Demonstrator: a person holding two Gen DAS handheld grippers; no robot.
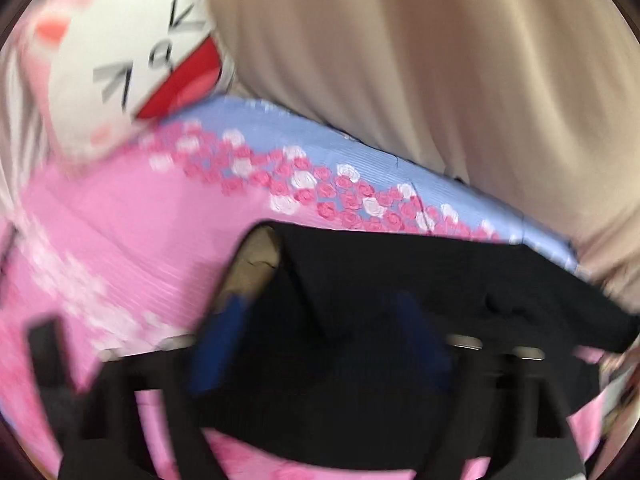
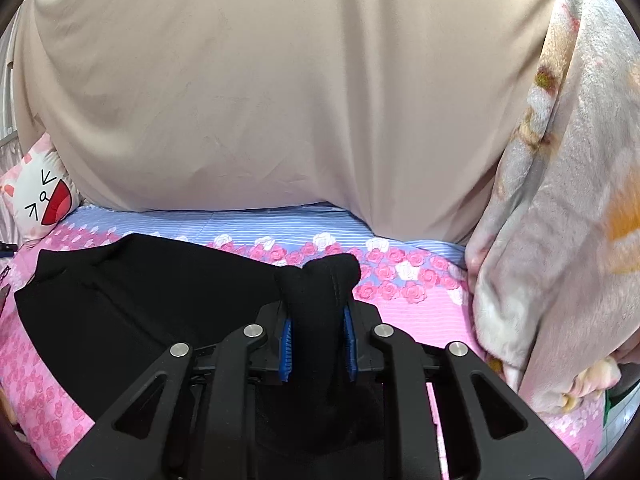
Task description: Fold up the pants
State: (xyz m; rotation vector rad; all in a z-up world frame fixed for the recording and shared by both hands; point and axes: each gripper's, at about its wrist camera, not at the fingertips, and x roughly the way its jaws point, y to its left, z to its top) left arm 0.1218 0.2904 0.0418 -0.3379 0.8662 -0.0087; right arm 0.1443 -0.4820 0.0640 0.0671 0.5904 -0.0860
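Black pants [image 2: 140, 292] lie spread on a pink and blue rose-print bed sheet [image 2: 400, 280]. My right gripper [image 2: 318, 340] is shut on a bunched fold of the pants, which sticks up between the blue pads [image 2: 285, 344]. In the blurred left wrist view, my left gripper [image 1: 320, 344] has black pants fabric [image 1: 400, 280] draped over and between its blue fingers [image 1: 218, 344]; the fabric hides the fingertips. A light tan inner part of the waistband [image 1: 256, 260] shows at the pants' opening.
A large beige cover [image 2: 260, 100] rises behind the sheet. A white cat-face pillow [image 2: 40, 196] sits at the far left, also in the left wrist view [image 1: 120, 60]. A fluffy pale floral blanket [image 2: 560, 220] hangs at the right.
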